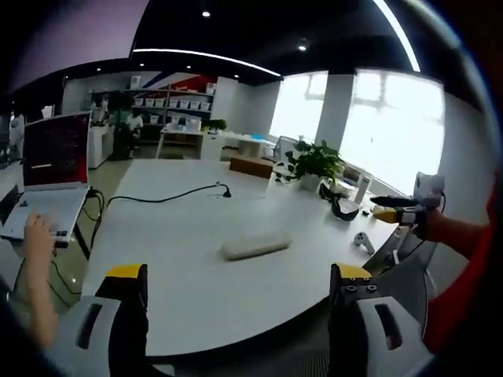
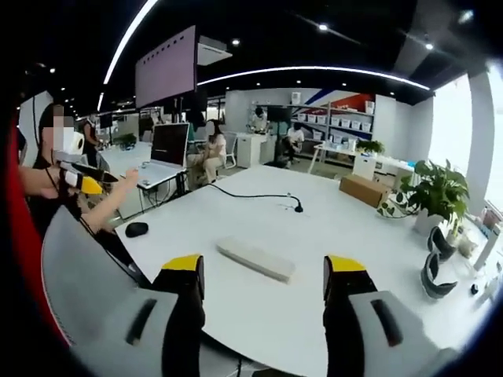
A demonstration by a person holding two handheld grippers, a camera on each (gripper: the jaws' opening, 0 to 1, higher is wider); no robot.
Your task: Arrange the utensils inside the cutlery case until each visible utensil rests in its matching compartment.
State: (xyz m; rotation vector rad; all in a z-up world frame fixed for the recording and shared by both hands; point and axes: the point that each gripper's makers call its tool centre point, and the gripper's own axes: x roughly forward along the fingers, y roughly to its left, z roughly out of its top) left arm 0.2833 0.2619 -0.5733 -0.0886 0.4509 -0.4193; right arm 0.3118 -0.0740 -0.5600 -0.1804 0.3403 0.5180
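Lying closed on table (image 2: 330,228), cutlery case (image 2: 255,259) ahead, between spread jaws.

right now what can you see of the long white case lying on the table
The long white case is a slim, pale oblong with rounded ends, plastic by the look of it. It lies flat and closed on the white table, with bare tabletop all round and nothing touching it. In the left gripper view it shows again, ahead between the yellow-tipped fingers. No utensils or compartments can be made out.
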